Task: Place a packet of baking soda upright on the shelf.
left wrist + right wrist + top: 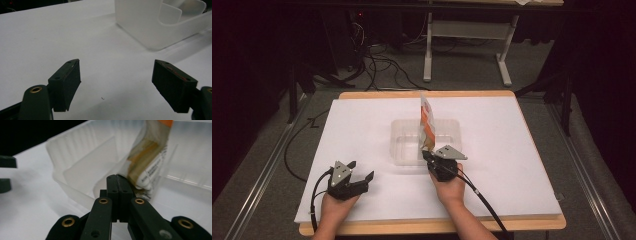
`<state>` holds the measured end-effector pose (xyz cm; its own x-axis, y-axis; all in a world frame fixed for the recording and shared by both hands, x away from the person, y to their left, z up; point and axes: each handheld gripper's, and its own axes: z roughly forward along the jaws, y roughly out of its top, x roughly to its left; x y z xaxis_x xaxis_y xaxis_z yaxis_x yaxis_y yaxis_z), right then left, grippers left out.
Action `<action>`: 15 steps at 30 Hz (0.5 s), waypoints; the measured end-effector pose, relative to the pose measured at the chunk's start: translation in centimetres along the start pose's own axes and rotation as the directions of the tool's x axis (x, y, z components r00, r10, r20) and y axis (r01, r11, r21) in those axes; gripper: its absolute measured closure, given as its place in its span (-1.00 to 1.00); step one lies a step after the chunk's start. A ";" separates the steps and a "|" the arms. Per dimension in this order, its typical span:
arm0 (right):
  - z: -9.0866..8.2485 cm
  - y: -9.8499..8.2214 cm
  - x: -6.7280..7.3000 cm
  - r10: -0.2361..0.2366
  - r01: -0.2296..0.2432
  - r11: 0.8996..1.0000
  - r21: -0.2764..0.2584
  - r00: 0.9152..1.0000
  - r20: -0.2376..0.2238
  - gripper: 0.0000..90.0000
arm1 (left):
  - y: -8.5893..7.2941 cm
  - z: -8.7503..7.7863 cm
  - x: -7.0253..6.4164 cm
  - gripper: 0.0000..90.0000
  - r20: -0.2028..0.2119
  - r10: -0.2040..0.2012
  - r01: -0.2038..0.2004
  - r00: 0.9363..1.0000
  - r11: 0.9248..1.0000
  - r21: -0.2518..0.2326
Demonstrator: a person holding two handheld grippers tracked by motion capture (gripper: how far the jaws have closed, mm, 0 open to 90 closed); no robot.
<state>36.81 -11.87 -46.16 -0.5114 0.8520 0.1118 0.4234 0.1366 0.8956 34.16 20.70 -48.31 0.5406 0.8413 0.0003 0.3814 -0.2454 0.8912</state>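
Note:
An orange and white packet stands on edge over the clear plastic tray in the middle of the white board. My right gripper is at the tray's near rim, shut on the packet's lower corner. In the right gripper view the two jaws meet at the tips, and the packet rises from them inside the tray. My left gripper rests on the board at the near left, apart from the tray. It stands open with nothing between its pads, and the tray lies ahead of it.
The white board lies on a wooden tabletop whose edge shows at the front. Cables and a desk frame are on the floor behind. A black cable trails from the right gripper.

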 end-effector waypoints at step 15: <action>-4.0 0.0 0.1 0.023 -0.021 0.994 -0.108 1.000 0.014 0.65 | 0.0 0.0 0.0 -0.48 -0.002 0.006 -0.006 1.000 1.000 0.000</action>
<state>33.80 -13.79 -44.43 -0.4913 0.8617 0.1266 0.3512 0.0630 0.9342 34.12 20.69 -48.31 0.5418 0.8405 0.0066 0.3779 -0.2506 0.8913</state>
